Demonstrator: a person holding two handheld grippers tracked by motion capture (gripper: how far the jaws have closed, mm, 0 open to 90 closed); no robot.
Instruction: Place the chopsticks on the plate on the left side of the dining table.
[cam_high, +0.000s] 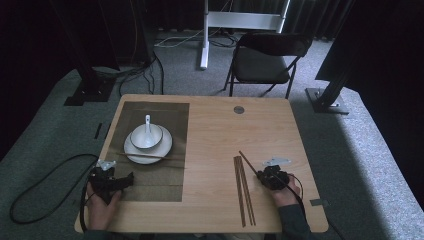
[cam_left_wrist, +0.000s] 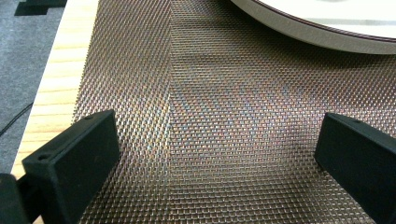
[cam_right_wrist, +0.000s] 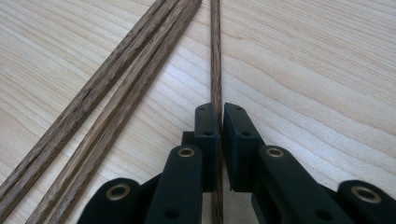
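**Chopstick pinched, place setting half laid**

Chopstick work is under way at the desk (cam_high: 215, 125). From the high view, the right tongs (cam_high: 259, 175) sit at the near right of the desk, closed on one chopstick (cam_high: 247, 162) that angles away up and to the left. Just beside it lie two more chopsticks (cam_high: 244, 192), side by side on the bare wood. Over on the left, a woven placemat (cam_high: 155, 187) carries a plate (cam_high: 131, 150) with a bowl (cam_high: 142, 139) and a white spoon (cam_high: 147, 124) in it; what looks like another chopstick (cam_high: 150, 156) rests across the plate's near edge. The left tongs (cam_high: 131, 178) hover over the mat's near corner.

The left gripper view has the jaws wide apart with nothing between them, the mat's weave beneath and the plate's rim (cam_left_wrist: 322, 35) ahead.

The right gripper view shows the jaws clamped tight on the single chopstick (cam_right_wrist: 215, 56), the loose pair (cam_right_wrist: 107, 100) lying to one side.

I'd judge the setting partly done: the held stick is gripped but not yet carried across, and the pair remains to be moved.
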